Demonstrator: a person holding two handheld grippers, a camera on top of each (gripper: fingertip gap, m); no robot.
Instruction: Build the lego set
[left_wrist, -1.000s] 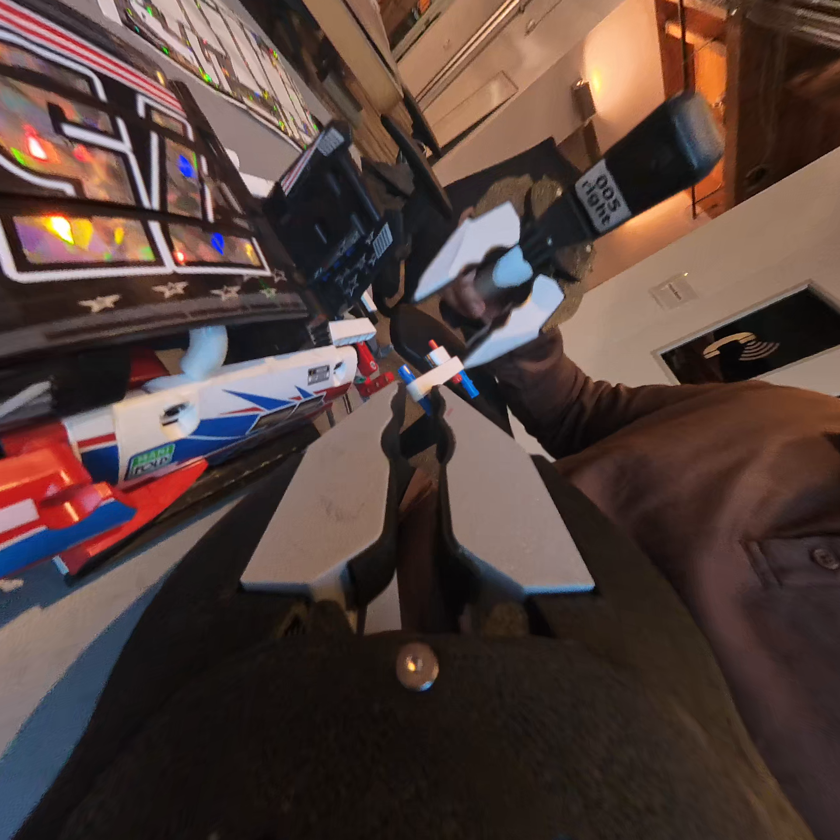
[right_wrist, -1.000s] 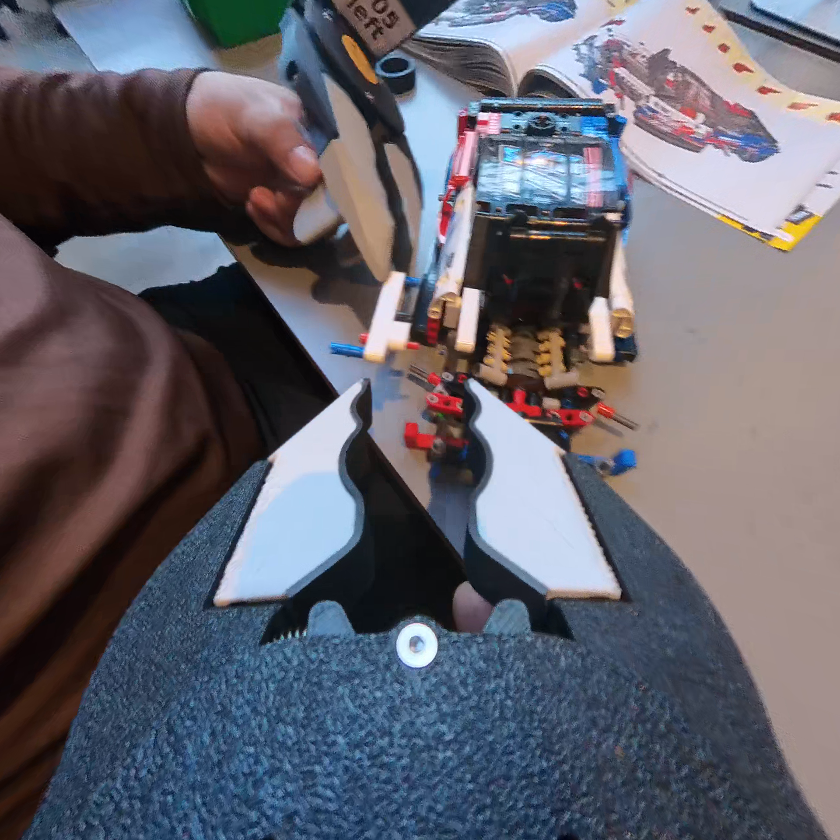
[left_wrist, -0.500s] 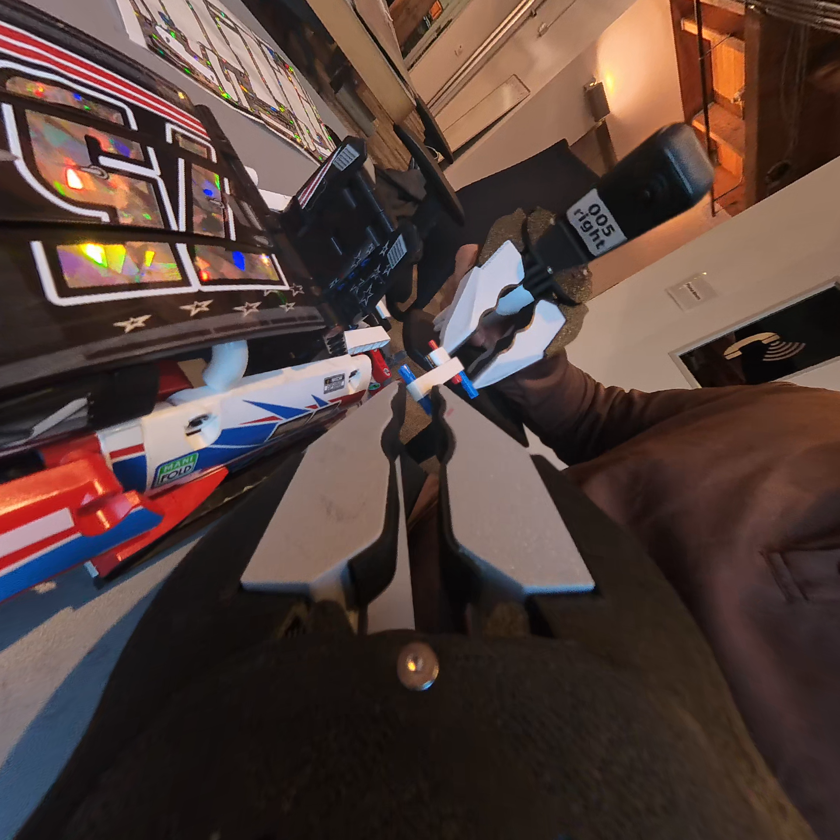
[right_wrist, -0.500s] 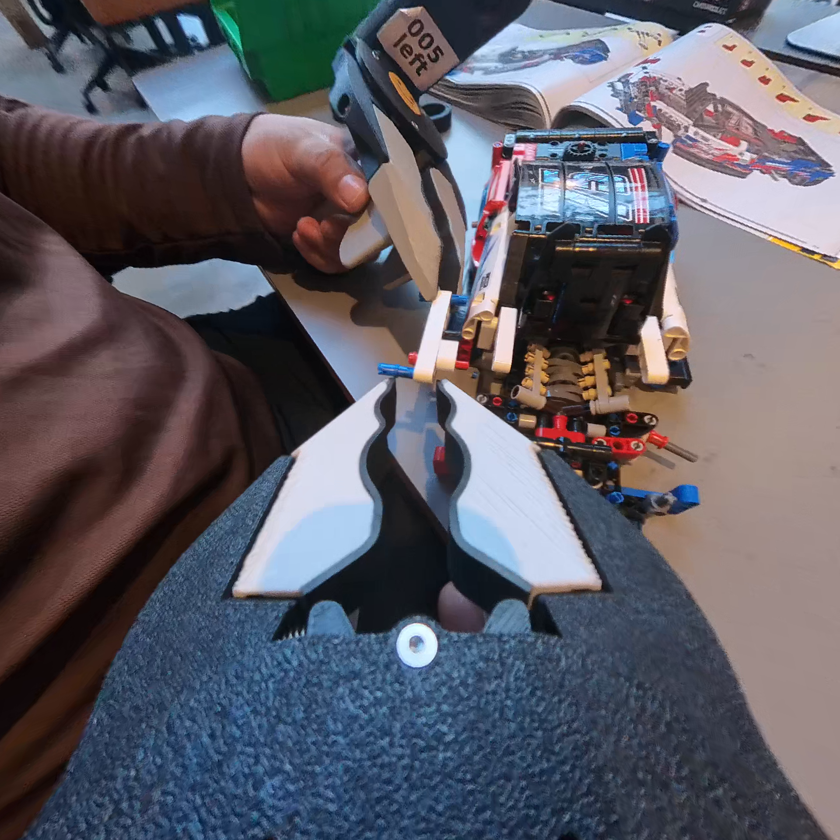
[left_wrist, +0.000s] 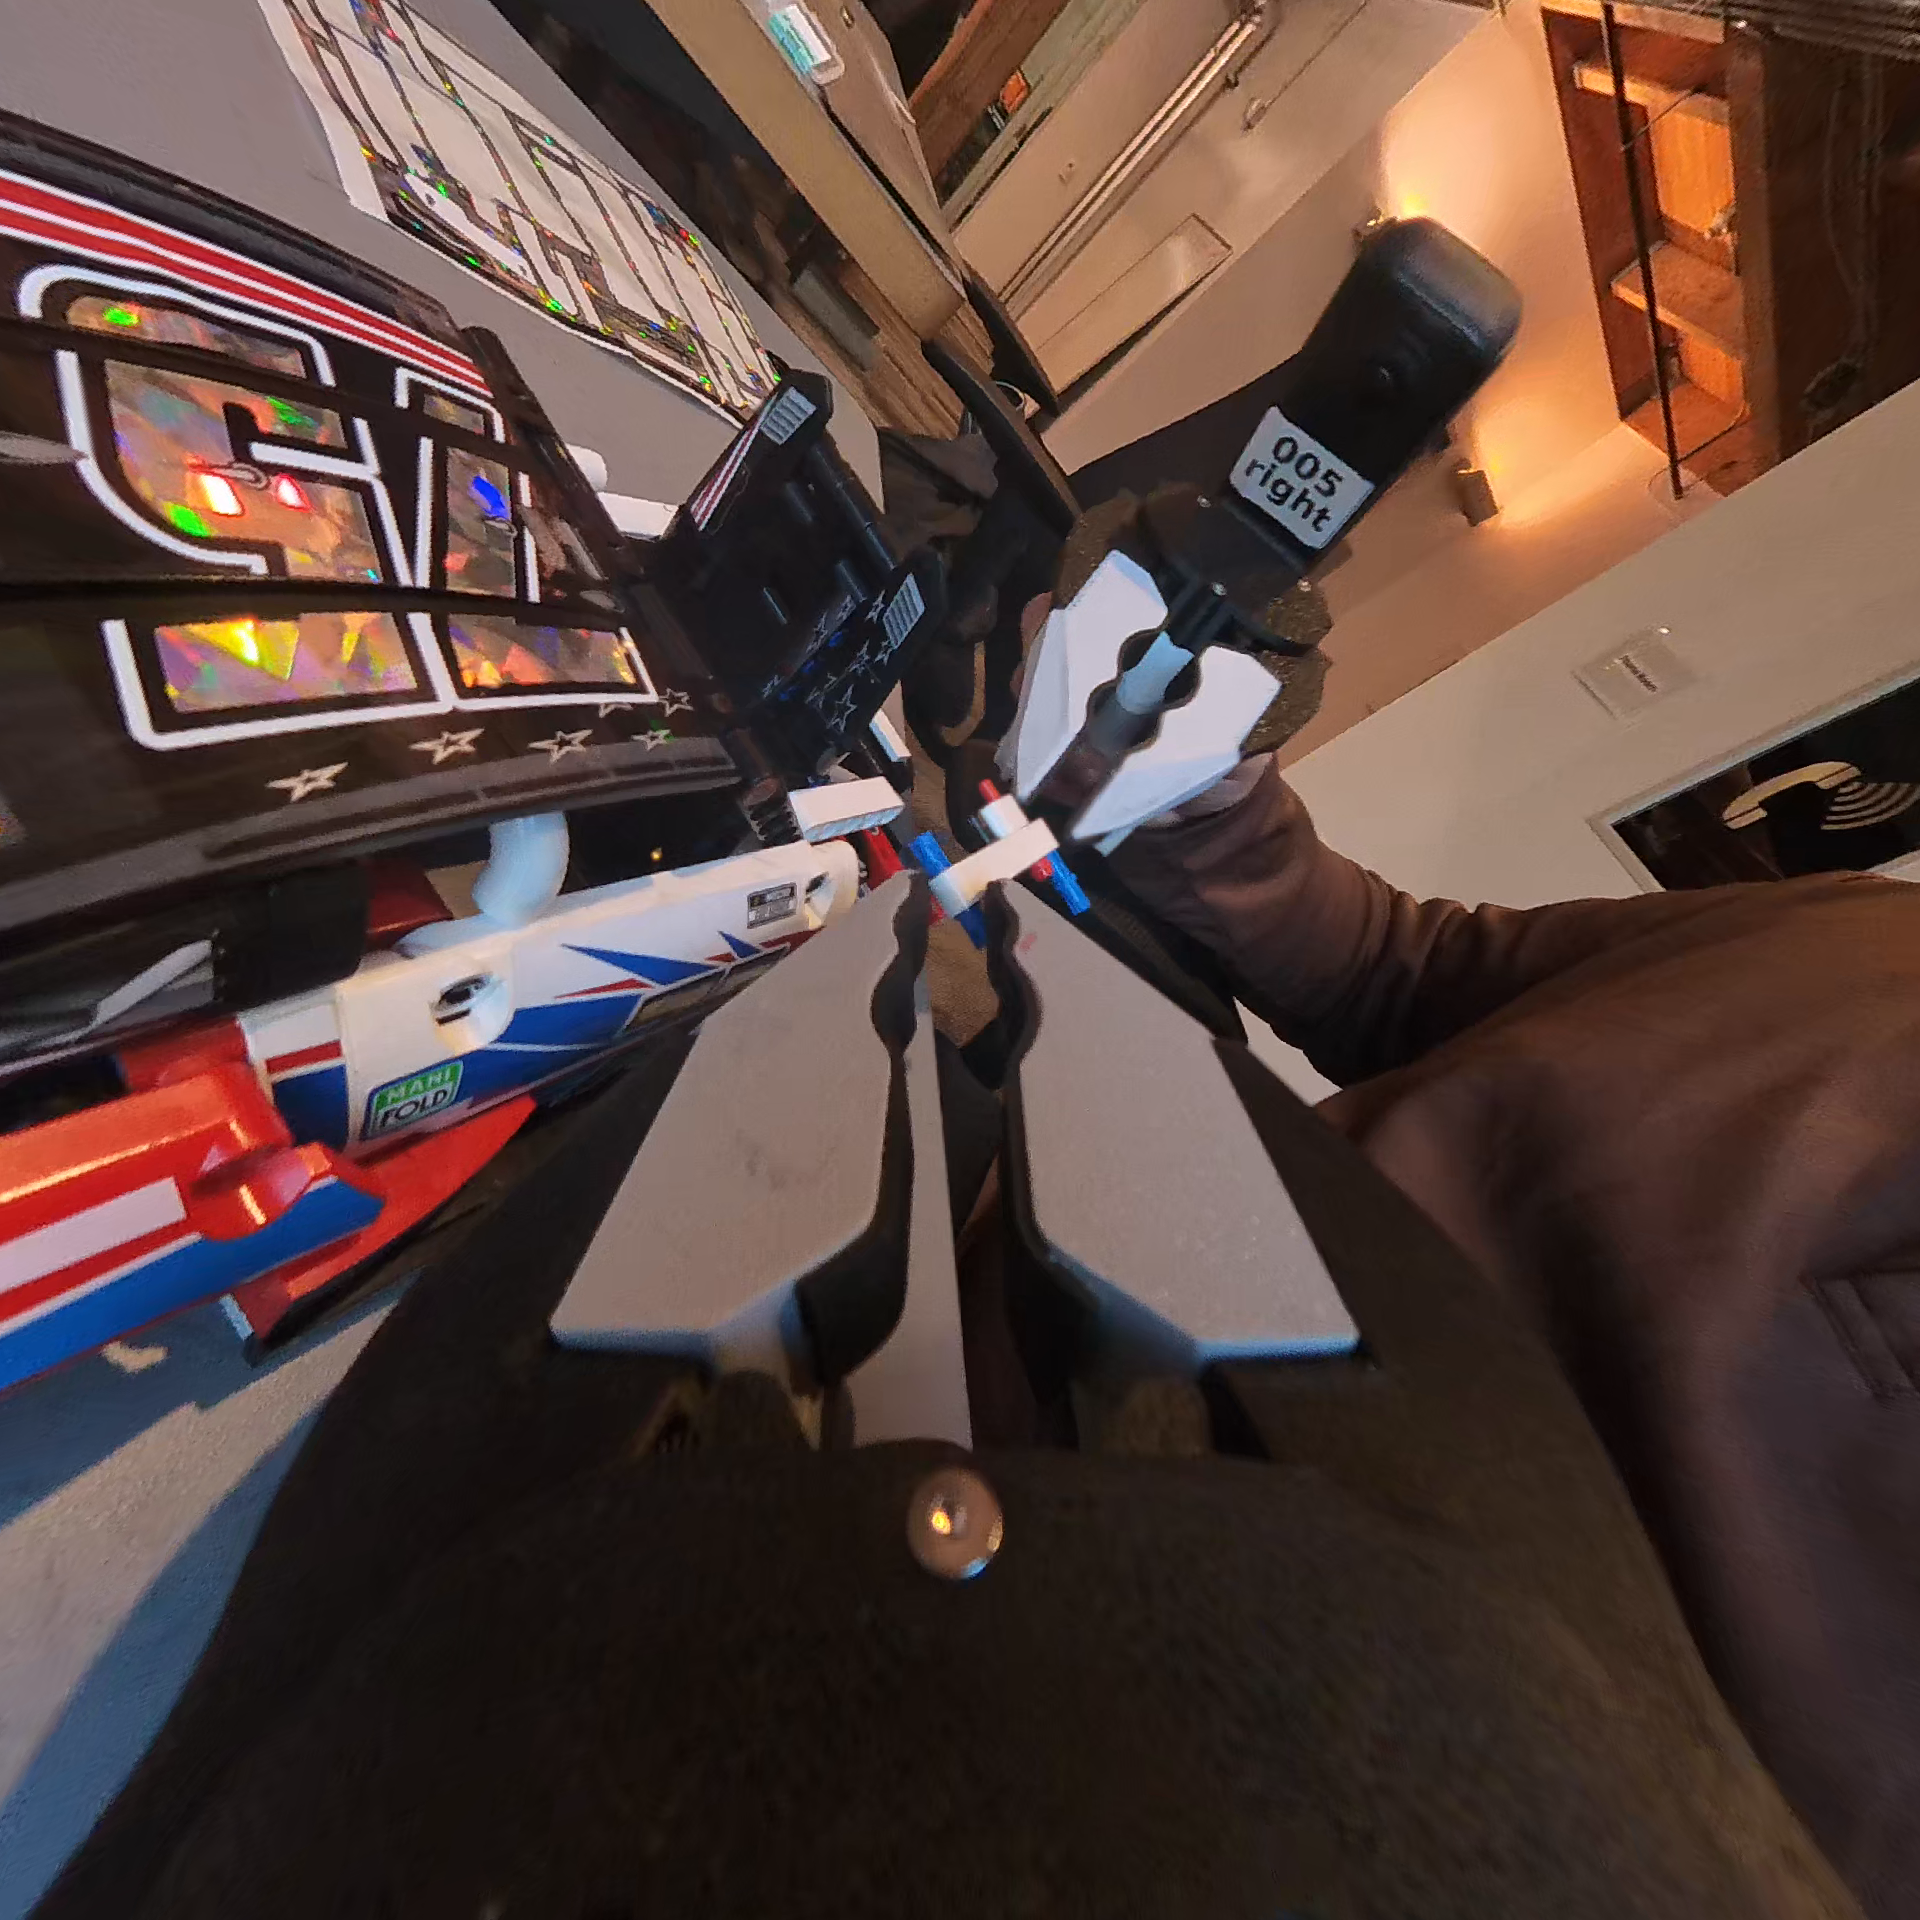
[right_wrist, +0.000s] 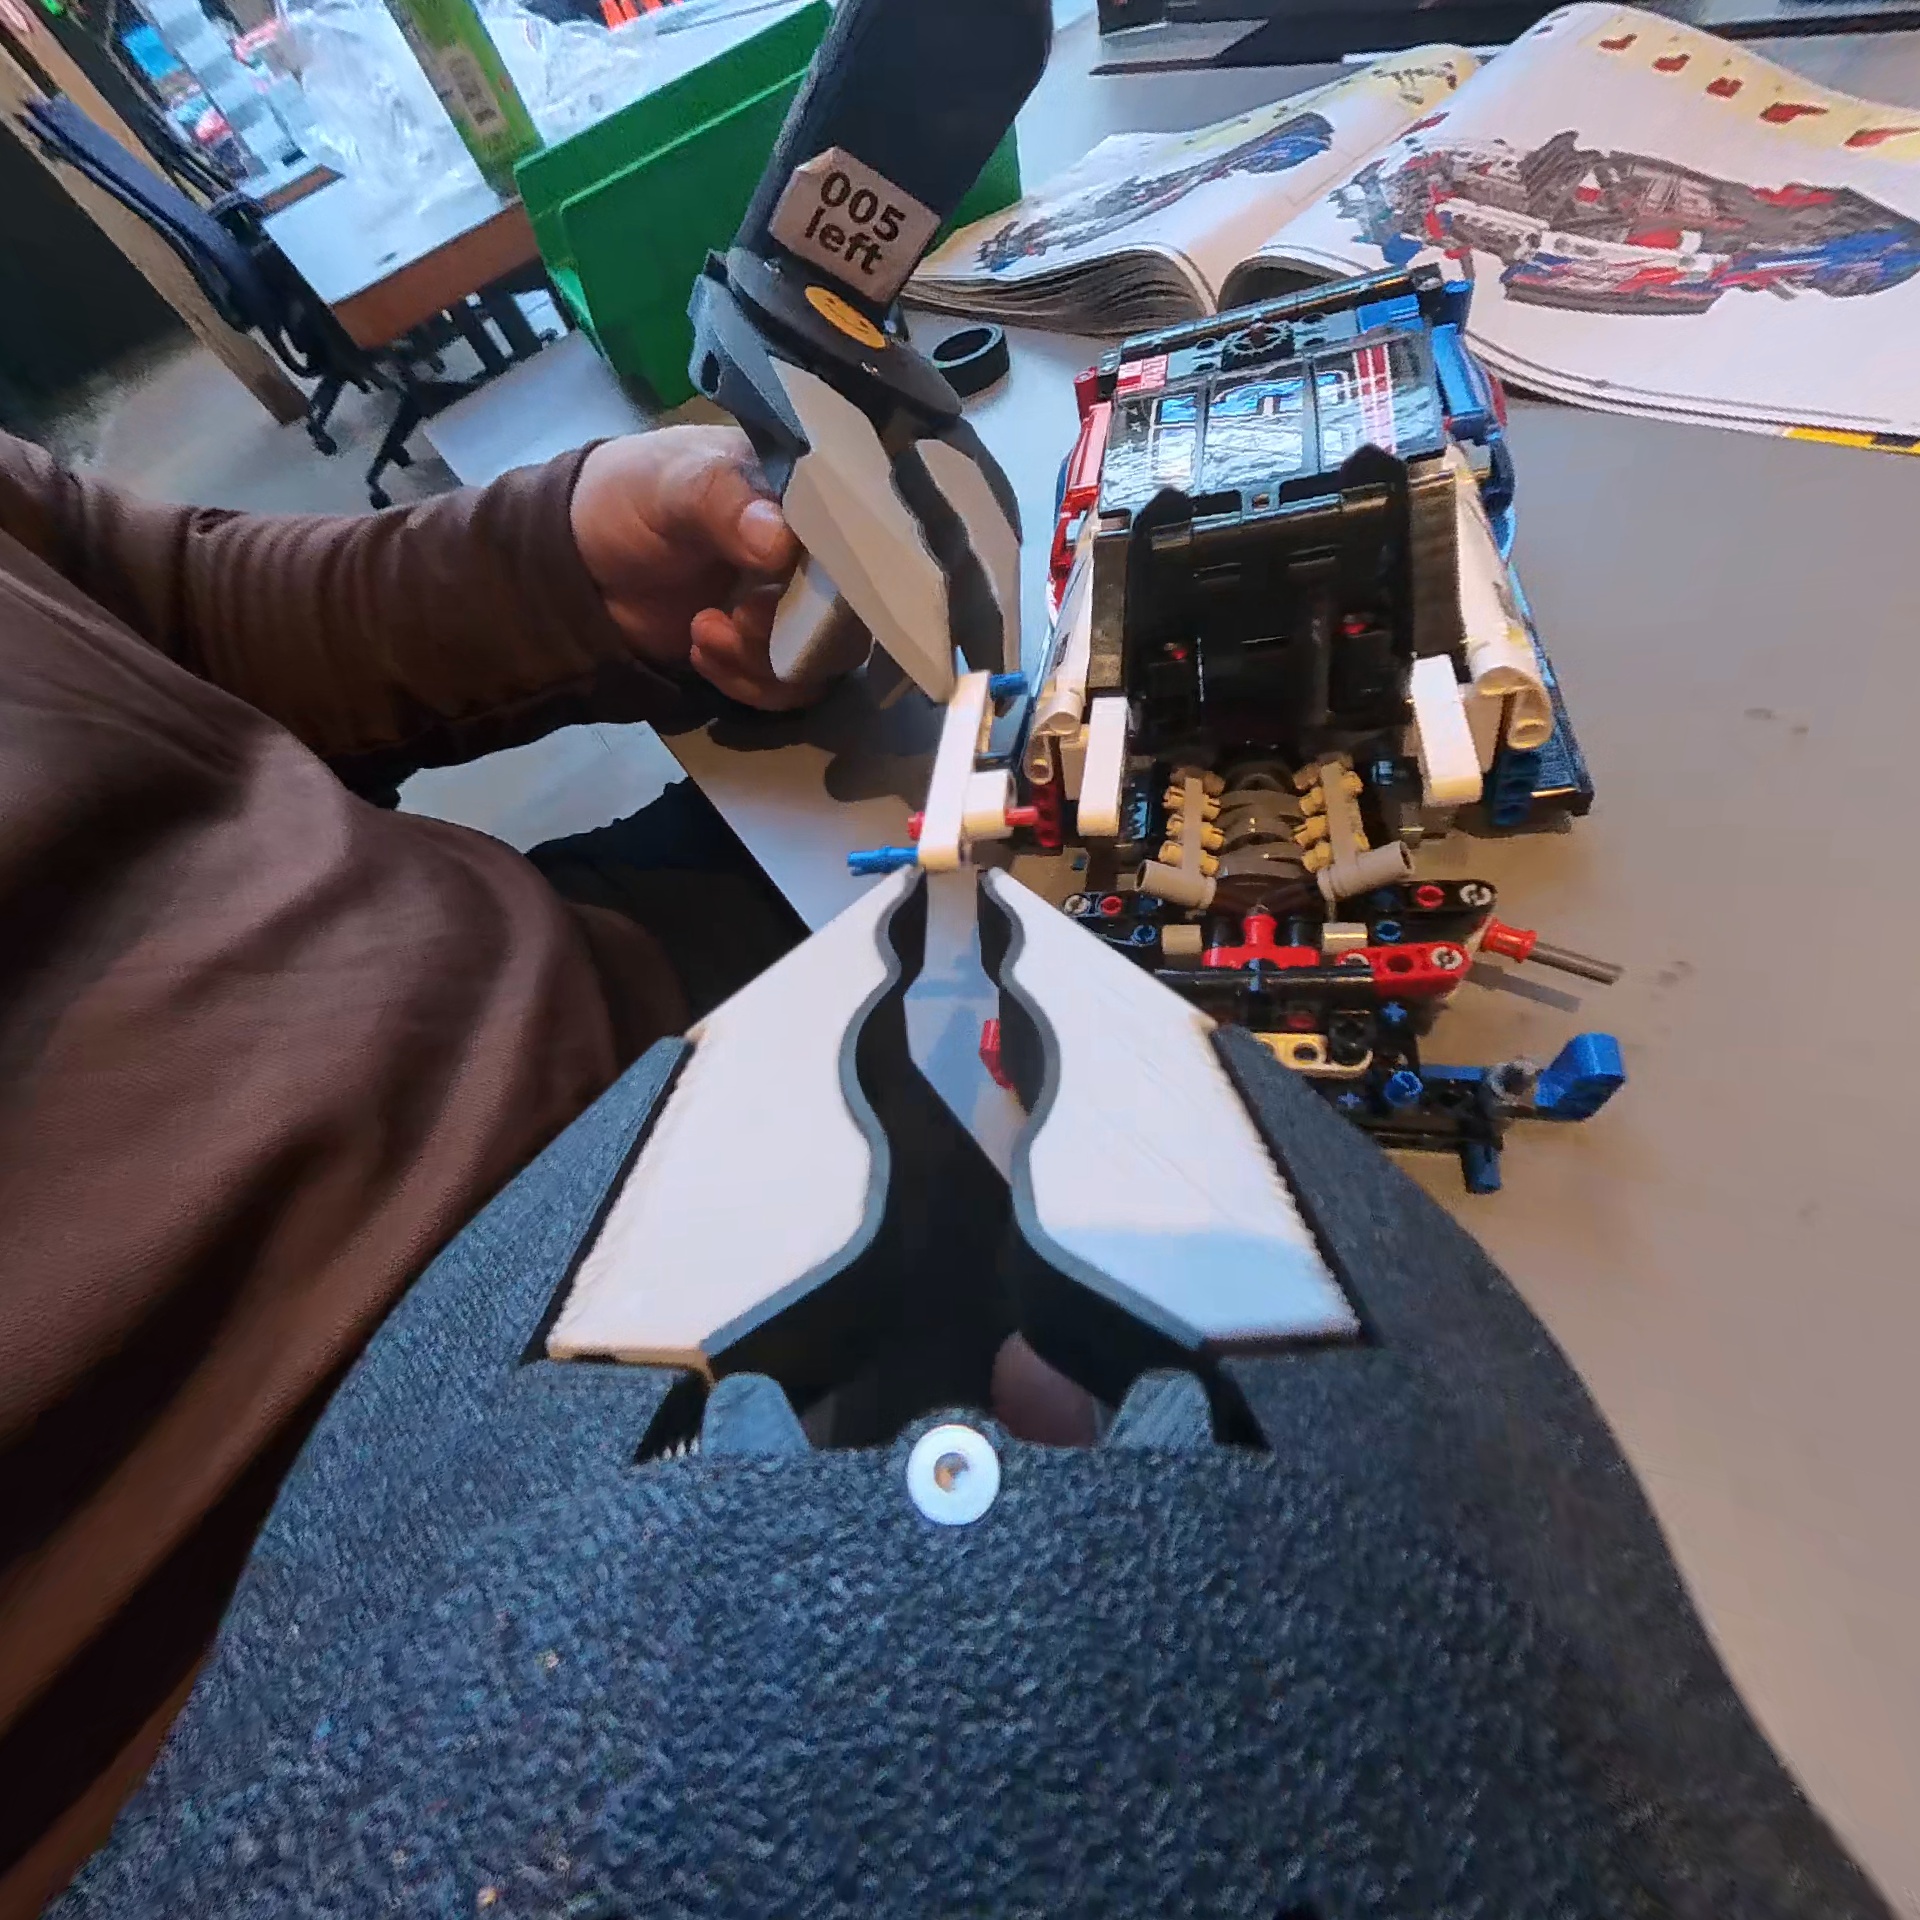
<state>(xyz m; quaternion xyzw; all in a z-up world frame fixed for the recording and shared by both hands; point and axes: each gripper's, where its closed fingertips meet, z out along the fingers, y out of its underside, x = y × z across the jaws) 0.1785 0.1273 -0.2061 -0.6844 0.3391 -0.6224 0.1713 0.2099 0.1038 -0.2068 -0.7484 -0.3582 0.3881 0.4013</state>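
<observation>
A partly built Lego car (right_wrist: 1278, 623) stands on the grey table (right_wrist: 1714, 727), its open rear toward me; in the left wrist view its side (left_wrist: 499, 997) fills the left. My left gripper (left_wrist: 954, 896) is shut on a white beam (left_wrist: 992, 857) with blue and red pins and holds it in the air beside the car's rear corner. In the right wrist view the left gripper (right_wrist: 961, 681) pinches the beam (right_wrist: 961, 769) at its top end. My right gripper (right_wrist: 951, 883) has a narrow gap, its tips just at the beam's lower end; I cannot tell if they touch it. The right gripper also shows in the left wrist view (left_wrist: 1051, 816).
An open instruction booklet (right_wrist: 1558, 208) lies behind the car. A green bin (right_wrist: 665, 208) and a black ring (right_wrist: 971, 358) sit at the back left. A sticker sheet (left_wrist: 540, 218) lies past the car. The table edge runs just left of the beam, by my brown sleeve (right_wrist: 260, 831). The gap from one gripper's tips to the other's is roughly 5 cm.
My right gripper has moved up to the beam's lower end and its jaws have narrowed. The left gripper has kept hold of the beam and brought it closer to the car's rear corner.
</observation>
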